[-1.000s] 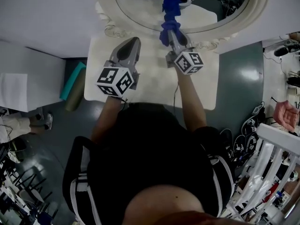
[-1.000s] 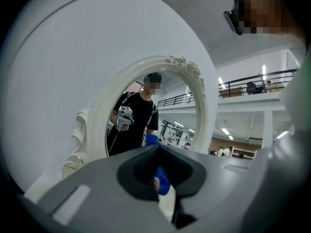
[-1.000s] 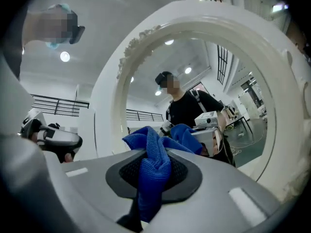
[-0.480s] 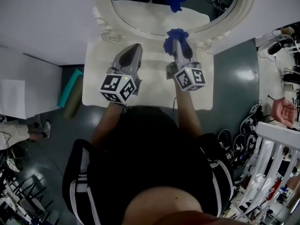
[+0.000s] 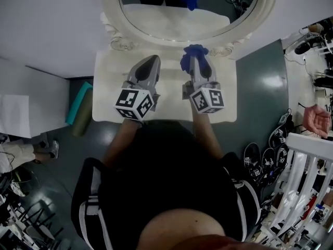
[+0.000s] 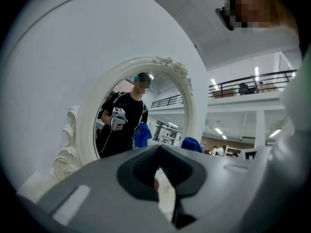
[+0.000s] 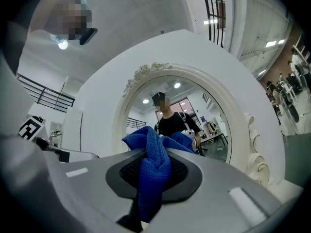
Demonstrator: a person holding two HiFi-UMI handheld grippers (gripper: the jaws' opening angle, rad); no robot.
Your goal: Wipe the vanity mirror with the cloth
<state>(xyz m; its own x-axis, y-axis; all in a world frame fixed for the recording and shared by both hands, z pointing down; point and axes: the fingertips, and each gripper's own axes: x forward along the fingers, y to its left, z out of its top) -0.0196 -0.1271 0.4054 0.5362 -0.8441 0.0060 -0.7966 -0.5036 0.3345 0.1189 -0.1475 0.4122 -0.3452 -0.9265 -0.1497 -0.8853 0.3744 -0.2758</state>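
Note:
The oval vanity mirror [image 5: 171,12] in its ornate white frame [image 5: 112,33] stands at the back of a white vanity top [image 5: 106,100]. My right gripper [image 5: 194,57] is shut on a blue cloth [image 5: 193,52], held just in front of the frame's lower edge and apart from the glass. In the right gripper view the cloth [image 7: 153,157] bunches out between the jaws of the right gripper [image 7: 154,174], with the mirror [image 7: 194,108] ahead. My left gripper [image 5: 149,62] hovers over the vanity top, shut and holding nothing. The left gripper view shows this gripper [image 6: 158,171] facing the mirror [image 6: 124,130].
A teal roll [image 5: 79,102] lies on the dark floor left of the vanity, next to a white box [image 5: 23,113]. On the right are dark shoes [image 5: 263,160], a white railing [image 5: 307,163] and another person's hand [image 5: 315,120].
My right gripper has drawn the blue cloth back off the mirror glass towards me, down to the frame's lower edge. The left gripper has stayed over the vanity top.

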